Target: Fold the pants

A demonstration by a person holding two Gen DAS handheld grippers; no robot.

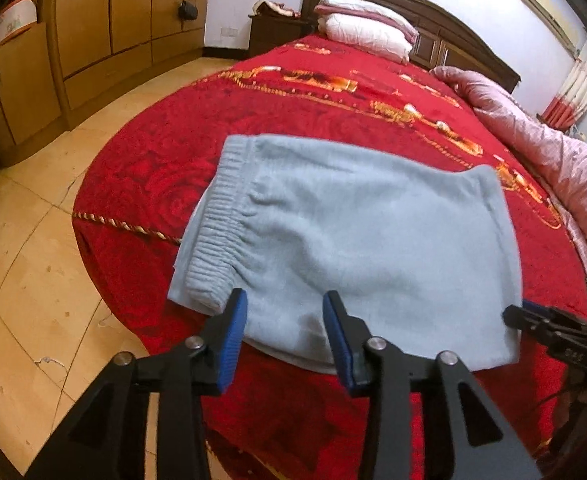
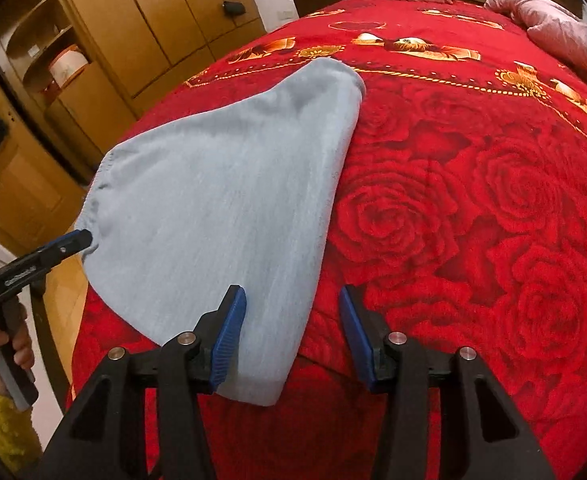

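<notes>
Pants [image 1: 357,248], pale-blue fleece, lay folded near the bed's [image 1: 141,168] foot edge; soft, light and limp, best pinched at the ribbed waistband [image 1: 213,216]. Both grippers' [image 1: 285,320] [image 2: 293,320] jaws gaped wide, empty.

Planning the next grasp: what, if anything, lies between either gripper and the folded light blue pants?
Nothing visible. The folded light blue fleece pants lie alone on the red rose-patterned blanket; the open left gripper and open right gripper sit right at their near edge.
</notes>
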